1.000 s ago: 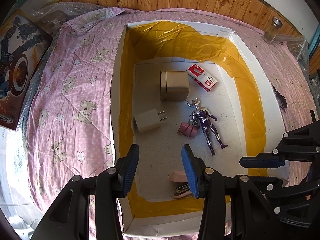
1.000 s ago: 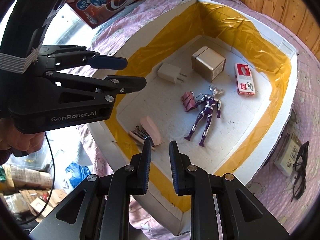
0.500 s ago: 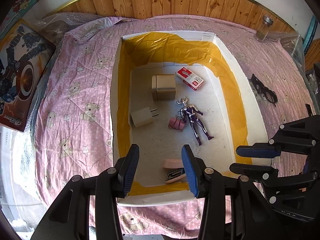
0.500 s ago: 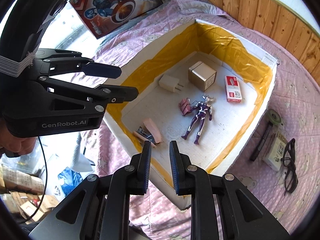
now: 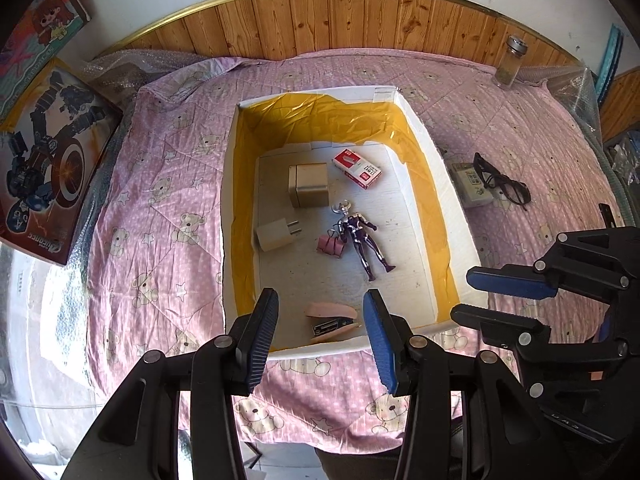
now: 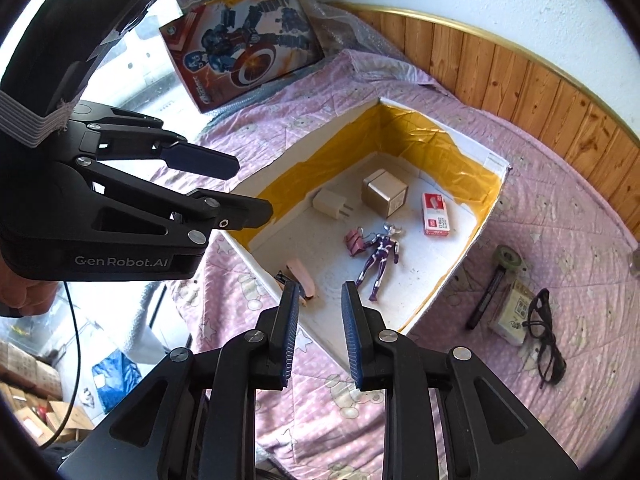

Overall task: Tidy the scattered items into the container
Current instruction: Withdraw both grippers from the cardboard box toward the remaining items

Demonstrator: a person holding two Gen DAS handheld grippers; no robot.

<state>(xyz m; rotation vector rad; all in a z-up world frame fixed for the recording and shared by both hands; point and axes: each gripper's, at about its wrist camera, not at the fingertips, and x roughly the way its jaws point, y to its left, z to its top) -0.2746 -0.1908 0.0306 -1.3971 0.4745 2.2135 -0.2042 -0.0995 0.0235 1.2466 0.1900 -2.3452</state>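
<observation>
Pink quilted bedding printed with bears is spread under everything, and a white box lined with yellow tape is set near its middle, closer to the wooden back edge than to the front edge. Both grippers are held above the front edge of the bedding, short of the box's near wall and pointed down into it. The left gripper is seen with its jaws spread wide and nothing between them; the right gripper is held just beside it, its jaws parted more narrowly and likewise empty. A hand is glimpsed gripping the left tool's handle in the right wrist view. Inside the box, a gold cube is placed toward the far wall with a red staple box just beside it; a white plug adapter lies near the left wall, a purple figure lies near the centre touching pink binder clips, and a pink stapler rests against the near wall. Outside, on the bedding off the box's right wall, black glasses are laid partly over a small carton, with a black tape dispenser just beside them.
</observation>
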